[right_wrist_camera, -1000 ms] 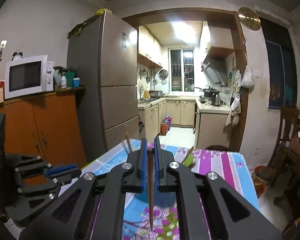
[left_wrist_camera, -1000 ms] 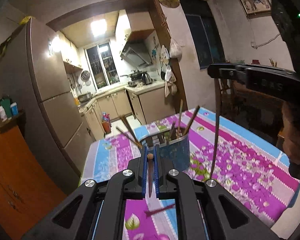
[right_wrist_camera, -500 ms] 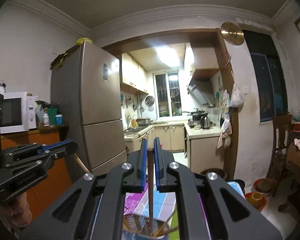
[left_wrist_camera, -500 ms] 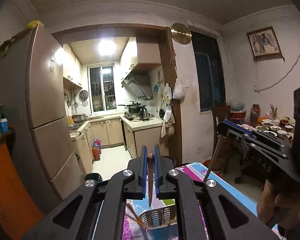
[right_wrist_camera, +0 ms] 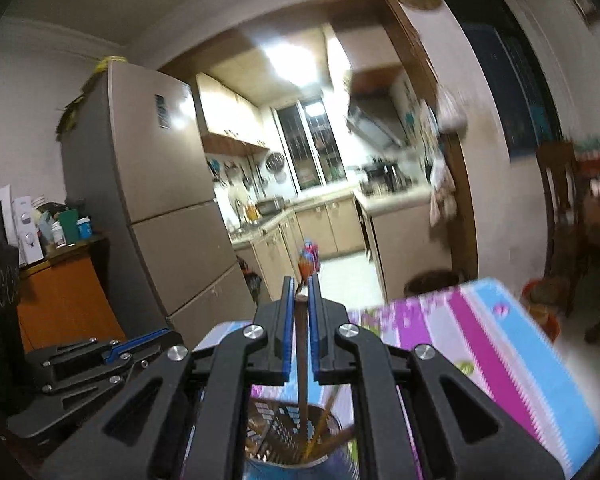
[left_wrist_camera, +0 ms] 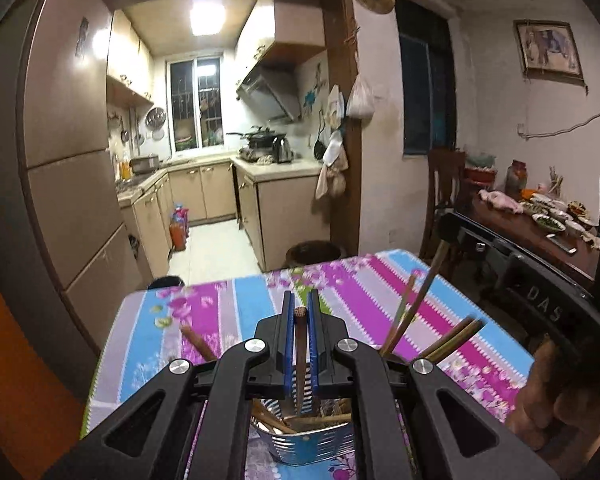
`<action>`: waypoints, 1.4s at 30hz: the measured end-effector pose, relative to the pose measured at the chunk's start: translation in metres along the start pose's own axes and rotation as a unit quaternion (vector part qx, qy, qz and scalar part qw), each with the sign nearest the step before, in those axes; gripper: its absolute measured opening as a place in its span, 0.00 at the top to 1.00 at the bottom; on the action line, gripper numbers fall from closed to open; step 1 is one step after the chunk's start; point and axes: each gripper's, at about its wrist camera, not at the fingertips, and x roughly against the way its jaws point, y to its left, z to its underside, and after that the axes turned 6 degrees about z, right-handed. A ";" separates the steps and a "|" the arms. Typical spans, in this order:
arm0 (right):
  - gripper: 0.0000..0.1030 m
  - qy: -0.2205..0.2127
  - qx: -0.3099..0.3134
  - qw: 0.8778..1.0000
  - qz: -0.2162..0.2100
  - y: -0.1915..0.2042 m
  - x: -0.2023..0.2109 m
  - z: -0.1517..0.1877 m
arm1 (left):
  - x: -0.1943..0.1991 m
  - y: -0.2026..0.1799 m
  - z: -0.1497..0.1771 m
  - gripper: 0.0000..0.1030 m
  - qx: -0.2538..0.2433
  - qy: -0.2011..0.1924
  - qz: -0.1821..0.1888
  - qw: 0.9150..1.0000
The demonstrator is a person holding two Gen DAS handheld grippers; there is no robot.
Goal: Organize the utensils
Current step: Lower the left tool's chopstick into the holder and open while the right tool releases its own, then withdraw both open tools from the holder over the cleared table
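We read "DAS" on the right gripper (left_wrist_camera: 444, 226) body. Our left gripper (left_wrist_camera: 300, 312) was clamped on a brown chopstick (left_wrist_camera: 300, 344), the right on another chopstick (right_wrist_camera: 302, 344), both hanging into the perforated metal holder (left_wrist_camera: 304, 446) on the floral tablecloth (left_wrist_camera: 240, 300).

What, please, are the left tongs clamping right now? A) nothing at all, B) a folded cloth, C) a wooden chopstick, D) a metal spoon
C: the left tongs are shut on a brown wooden chopstick, whose lower end points down into the perforated metal utensil holder on the flowered tablecloth.
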 end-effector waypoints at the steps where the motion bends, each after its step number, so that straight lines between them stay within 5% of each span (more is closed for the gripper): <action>1: 0.95 0.009 -0.003 1.000 -0.002 -0.003 -0.003 0.005 | -0.004 0.003 0.007 0.92 0.001 0.001 -0.002 1.000; 3: 0.90 0.009 -0.004 1.000 0.013 -0.007 -0.001 0.010 | -0.009 0.007 0.017 0.92 0.003 0.006 -0.008 1.000; 5: 0.53 -0.005 -0.013 1.000 0.022 -0.014 0.009 0.008 | -0.006 0.010 0.019 0.87 0.005 0.004 -0.021 1.000; 7: 0.49 -0.037 -0.021 0.999 0.033 -0.024 0.029 0.000 | 0.008 0.015 0.017 0.62 0.006 -0.015 -0.033 0.999; 13: 0.49 -0.097 -0.007 0.993 0.062 -0.049 0.088 -0.026 | 0.080 0.024 0.017 0.57 -0.011 -0.078 -0.100 0.992; 15: 0.44 -0.112 -0.004 0.991 0.070 -0.057 0.112 -0.029 | 0.105 0.028 0.022 0.49 -0.008 -0.093 -0.126 0.988; 18: 0.28 -0.121 0.007 0.989 0.082 -0.063 0.147 -0.023 | 0.154 0.025 0.041 0.21 -0.010 -0.126 -0.184 0.975; 21: 0.05 -0.117 0.033 0.987 0.104 -0.056 0.188 -0.002 | 0.201 0.013 0.065 0.06 -0.020 -0.155 -0.208 0.966; 24: 0.05 -0.118 0.076 0.981 0.134 -0.038 0.219 0.027 | 0.234 -0.006 0.089 0.04 -0.029 -0.170 -0.212 0.962; 30: 0.05 -0.045 0.149 0.968 0.197 0.006 0.240 0.091 | 0.248 -0.039 0.132 0.04 0.012 -0.110 -0.192 0.975; 36: 0.05 -0.044 0.155 0.970 0.182 0.034 0.246 0.137 | 0.232 -0.077 0.168 0.04 0.014 -0.086 -0.208 0.974; 42: 0.05 -0.021 0.163 0.969 0.183 0.042 0.244 0.155 | 0.219 -0.092 0.191 0.05 0.022 -0.038 -0.174 0.984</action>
